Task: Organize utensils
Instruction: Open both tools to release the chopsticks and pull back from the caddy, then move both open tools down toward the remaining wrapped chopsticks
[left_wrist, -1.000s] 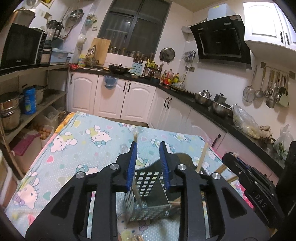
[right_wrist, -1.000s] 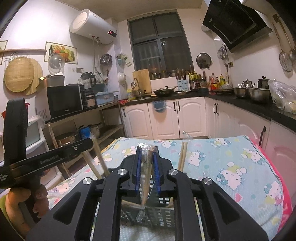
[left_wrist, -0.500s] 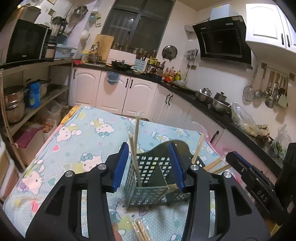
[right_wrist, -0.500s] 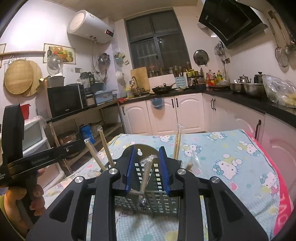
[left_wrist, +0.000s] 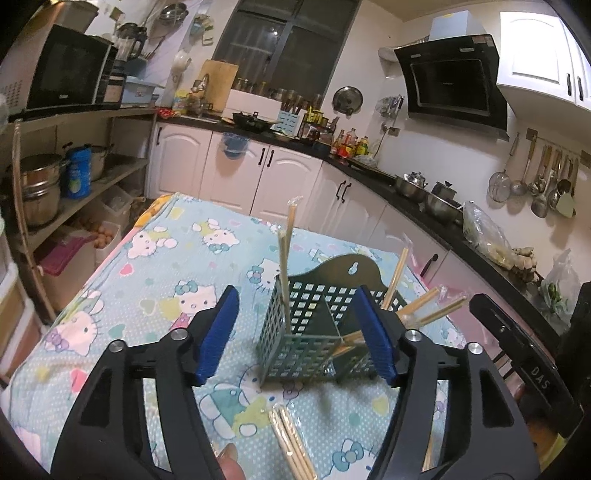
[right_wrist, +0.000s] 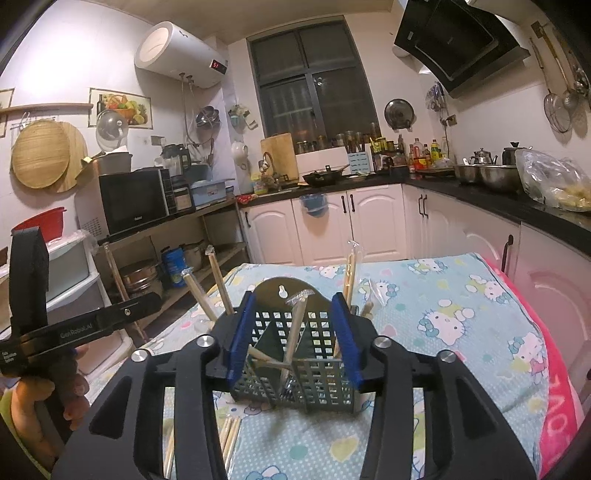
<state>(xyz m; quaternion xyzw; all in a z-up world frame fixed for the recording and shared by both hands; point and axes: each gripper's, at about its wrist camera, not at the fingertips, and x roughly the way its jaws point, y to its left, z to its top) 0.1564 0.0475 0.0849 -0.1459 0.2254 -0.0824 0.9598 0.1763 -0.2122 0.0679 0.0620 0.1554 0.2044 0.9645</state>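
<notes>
A: Left wrist view, and the left hand-held gripper has its jaws opening, blue pads standing well apart with nothing pressed between them. The perforated green utensil caddy sits just ahead, upright on the bench with its cartoon-cat cloth.

B: And the caddy is stocked. One wrapped pair of chopsticks stands nearly upright in the left compartment, more sticks lean out to the right.

A: Down at the bottom edge, another wrapped chopstick pair lies flat on the cloth, just in front of the caddy, apart from it.

B: Over to the right wrist view. The right hand-held gripper has its jaws opening too, pads either side of the caddy's front wall, not squeezing it as far as I can see.

A: A single wrapped stick leans in the middle compartment, right between those pads but free of them.

B: At the left edge a person's hand grips the handle of the other gripper. Loose sticks lie on the cloth below the caddy.
</notes>
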